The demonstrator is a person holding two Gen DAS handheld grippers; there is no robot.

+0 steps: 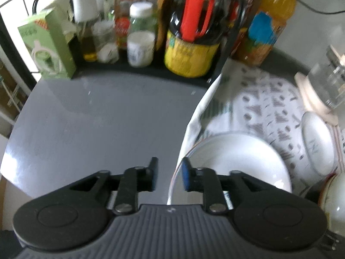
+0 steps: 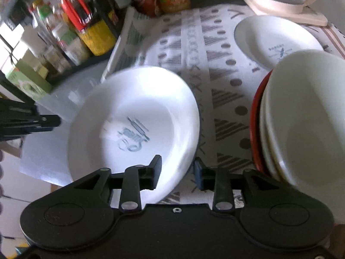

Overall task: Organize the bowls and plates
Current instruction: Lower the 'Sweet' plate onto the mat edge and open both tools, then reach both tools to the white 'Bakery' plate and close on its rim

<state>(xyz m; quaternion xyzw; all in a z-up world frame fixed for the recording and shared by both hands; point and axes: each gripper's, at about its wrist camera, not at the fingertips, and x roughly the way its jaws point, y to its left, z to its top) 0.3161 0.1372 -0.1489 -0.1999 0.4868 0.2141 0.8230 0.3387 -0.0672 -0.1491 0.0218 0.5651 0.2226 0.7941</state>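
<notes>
Both grippers, left and right, stand unclenched around the near white plate's rim on the patterned cloth, apparently just released; next, fetch the far plate.

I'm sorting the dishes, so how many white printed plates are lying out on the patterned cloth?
2. One plate lies on the cloth's left edge, just ahead of the right gripper; another plate sits far right beside the bowl stack, which may hide more.
</notes>
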